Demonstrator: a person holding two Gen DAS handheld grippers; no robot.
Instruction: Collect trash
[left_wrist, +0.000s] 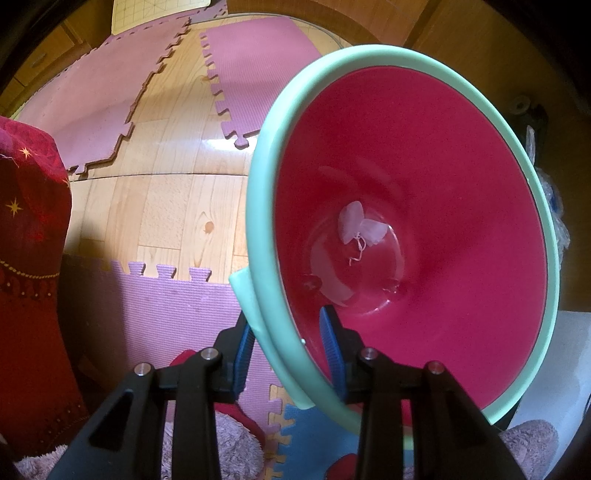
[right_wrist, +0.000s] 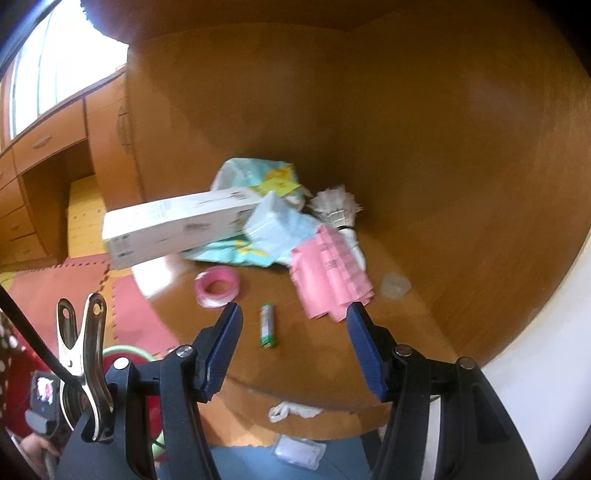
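Left gripper (left_wrist: 286, 345) is clamped on the mint-green rim of a pink plastic bucket (left_wrist: 406, 177), which has one crumpled pale wrapper (left_wrist: 357, 222) at its bottom. Right gripper (right_wrist: 295, 347) hangs with jaws apart and empty over a round wooden tabletop (right_wrist: 424, 325), where a white carton (right_wrist: 177, 225), pink bag (right_wrist: 328, 273) and green tube (right_wrist: 267, 325) lie towards its far edge.

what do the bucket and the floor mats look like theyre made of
Bucket: likely moulded plastic, glossy magenta inside with a smooth mint green rim; the bottom shows sheen and reflections. Floor mats: probably soft foam, matte with a fine ribbed texture and jigsaw interlocking edges.
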